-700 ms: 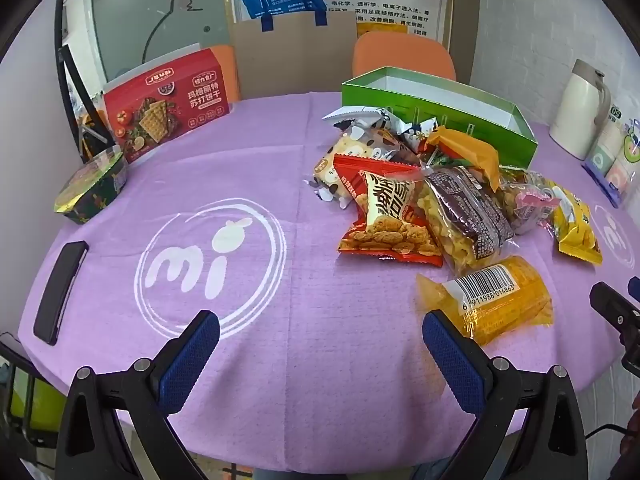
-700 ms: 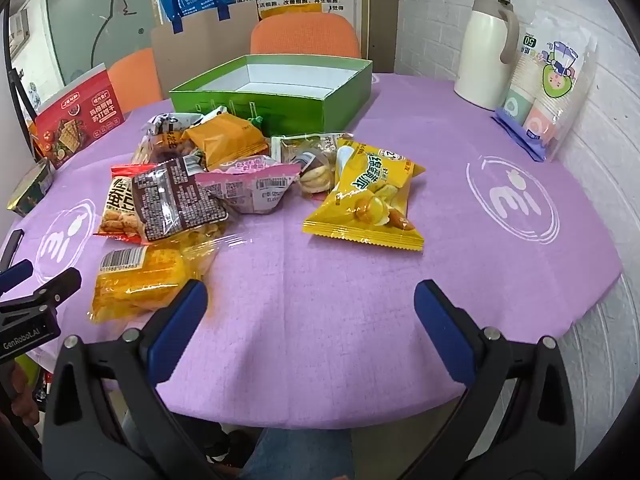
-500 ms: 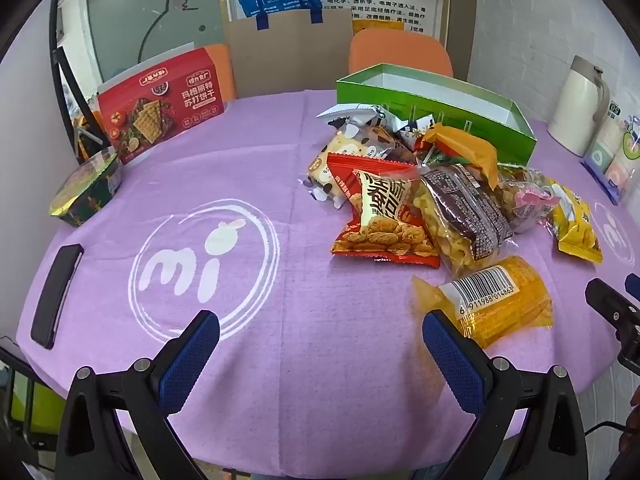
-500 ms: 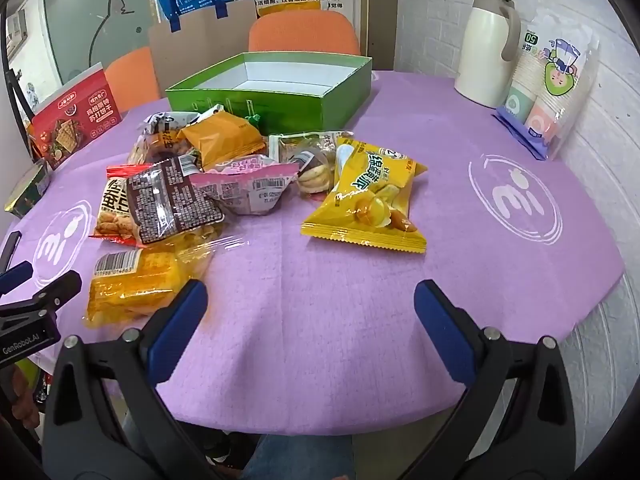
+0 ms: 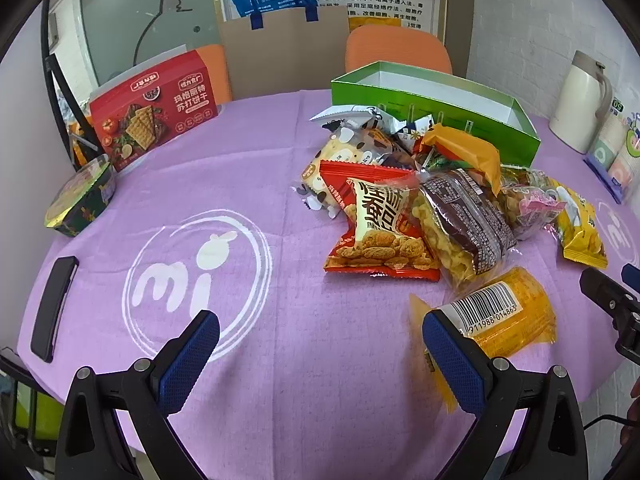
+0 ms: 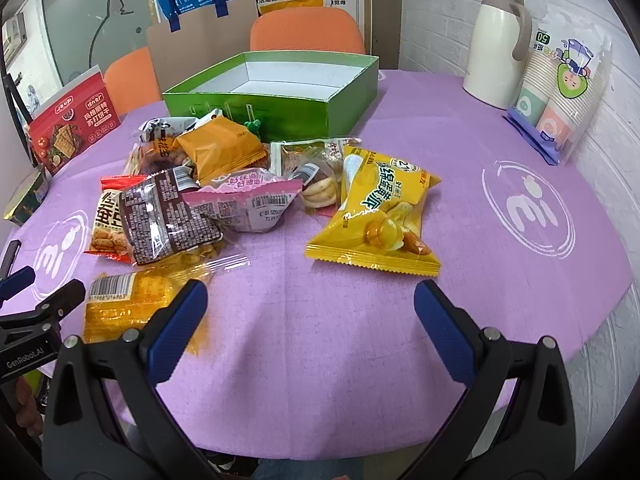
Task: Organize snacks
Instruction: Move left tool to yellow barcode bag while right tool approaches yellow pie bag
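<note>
We see the left hand-held gripper (image 5: 318, 354) released, fingers spread wide low in the frame over the purple surface (image 5: 248, 184); the right hand-held gripper (image 6: 310, 320) is likewise released, low in its own frame; neither grasps anything. The snacks lie heaped at centre right of the left view: a red packet (image 5: 376, 224), a dark packet (image 5: 466, 220) overlapping its right edge, an orange packet (image 5: 506, 314) with a barcode just beside the left gripper's right finger; a yellow packet (image 6: 380, 212) lies mid-frame in the right view; the green box (image 6: 280, 92) stands open behind the heap.
</note>
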